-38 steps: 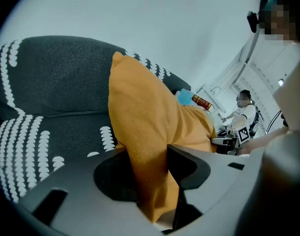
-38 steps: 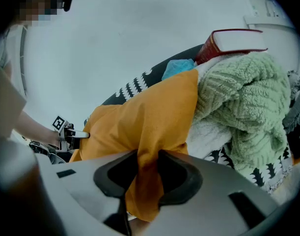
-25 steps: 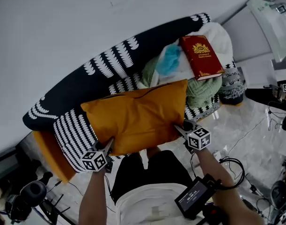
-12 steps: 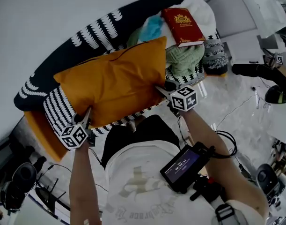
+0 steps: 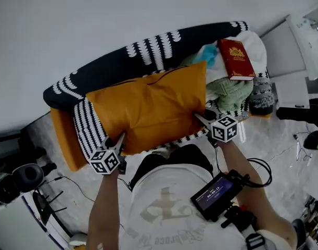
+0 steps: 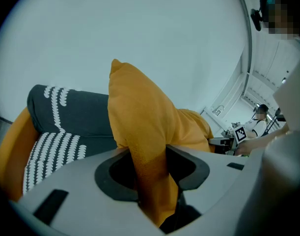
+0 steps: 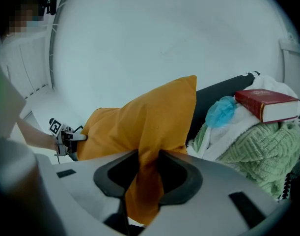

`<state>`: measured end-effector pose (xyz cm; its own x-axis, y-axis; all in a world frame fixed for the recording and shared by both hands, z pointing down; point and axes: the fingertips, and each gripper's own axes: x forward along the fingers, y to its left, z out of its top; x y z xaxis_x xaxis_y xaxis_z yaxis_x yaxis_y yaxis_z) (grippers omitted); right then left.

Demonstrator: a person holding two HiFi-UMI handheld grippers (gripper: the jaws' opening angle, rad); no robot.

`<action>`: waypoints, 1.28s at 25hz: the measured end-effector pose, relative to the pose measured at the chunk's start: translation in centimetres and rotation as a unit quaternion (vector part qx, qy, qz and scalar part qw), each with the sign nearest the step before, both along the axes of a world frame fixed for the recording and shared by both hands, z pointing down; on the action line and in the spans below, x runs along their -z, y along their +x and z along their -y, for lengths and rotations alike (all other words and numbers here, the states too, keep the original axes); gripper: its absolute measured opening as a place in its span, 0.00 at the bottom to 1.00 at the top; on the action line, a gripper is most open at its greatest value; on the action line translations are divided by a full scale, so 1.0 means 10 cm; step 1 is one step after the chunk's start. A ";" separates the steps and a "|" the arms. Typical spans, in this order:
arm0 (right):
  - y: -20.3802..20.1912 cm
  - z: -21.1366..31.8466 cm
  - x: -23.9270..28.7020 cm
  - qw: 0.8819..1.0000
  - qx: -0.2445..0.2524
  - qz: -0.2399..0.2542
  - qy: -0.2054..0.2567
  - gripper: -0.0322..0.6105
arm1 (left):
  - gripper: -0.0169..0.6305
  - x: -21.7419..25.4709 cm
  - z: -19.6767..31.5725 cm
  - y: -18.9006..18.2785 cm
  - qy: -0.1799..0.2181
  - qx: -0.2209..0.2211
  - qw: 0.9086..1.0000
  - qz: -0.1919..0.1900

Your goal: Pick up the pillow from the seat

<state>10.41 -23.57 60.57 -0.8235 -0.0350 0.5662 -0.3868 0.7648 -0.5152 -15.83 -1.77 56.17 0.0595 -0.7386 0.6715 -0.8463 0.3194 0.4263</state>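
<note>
While the person bends over it, the seat takes up the middle of the head view: a curved chair under a black cover with white dashes, its dark backrest against the pale wall, and an orange shell showing at its left end.

And there's the pillow! It's big, mustard-orange and plump, a plain weave with a thin seam line near its top edge. It lies across the seat in front of the backrest and covers most of the cushion. From the tool views it stands up tall, one corner poking above the backrest. Whether its underside touches the seat, I can't tell.

Over at the seat's right end sits a heap of soft things, just beside the pillow's right edge: a white cloth, a green knit and a small blue bundle. On top lies a red book with a gold crest on its cover.

Now the grips. The left tool is clamped on the pillow's near left corner, with orange fabric bunched tight between its dark pads. The right tool is clamped on the near right corner, a fold of fabric pinched there too.
</note>
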 end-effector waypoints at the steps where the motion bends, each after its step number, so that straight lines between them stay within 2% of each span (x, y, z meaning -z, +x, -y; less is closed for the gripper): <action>1: -0.02 -0.04 0.01 1.000 0.002 0.000 -0.001 0.26 | 0.31 0.00 -0.06 -0.01 0.000 0.005 1.000 -0.001; 7: -0.31 -0.25 0.10 1.000 0.028 0.004 0.002 0.26 | 0.30 0.12 -0.42 -0.18 0.014 0.044 0.999 0.010; 16: -0.95 -0.48 0.50 0.992 0.119 0.024 0.042 0.26 | 0.30 0.45 -1.09 -0.33 0.049 0.129 0.990 0.043; 26: -1.60 -0.97 1.23 0.972 0.199 0.088 0.088 0.26 | 0.30 1.05 -1.98 -0.39 0.100 0.232 0.963 0.097; 32: -1.95 -1.43 1.77 0.951 0.242 0.146 0.123 0.26 | 0.28 1.54 -2.53 -0.43 0.124 0.273 0.941 0.158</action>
<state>-9.12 -9.28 42.87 -0.8979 0.2862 0.3344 0.1731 0.9281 -0.3297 -20.16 23.55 40.78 -0.5485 -0.7371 0.3949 -0.6820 0.6676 0.2987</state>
